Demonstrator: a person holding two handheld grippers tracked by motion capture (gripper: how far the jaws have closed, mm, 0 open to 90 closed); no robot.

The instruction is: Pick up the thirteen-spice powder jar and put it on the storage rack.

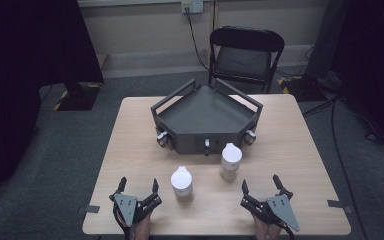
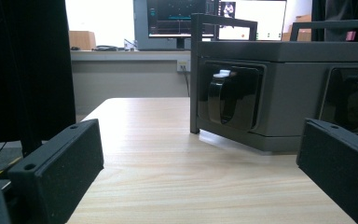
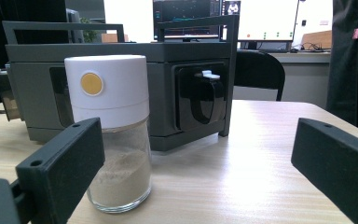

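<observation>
White-capped jars w/ tan powder, dk grey rack, pale wood table.

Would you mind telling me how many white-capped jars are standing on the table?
2: one jar near the left gripper, the other jar just before the grey tray, toward the right gripper.

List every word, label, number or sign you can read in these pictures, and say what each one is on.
No text here can be read.
Monitors: writing on the screens is too small and blurred to read.
Right jar: a plain yellow dot on its white lid, no lettering.
Left jar: no label visible.
Grey tray: no marking visible.
Wall socket: no lettering can be made out.
</observation>
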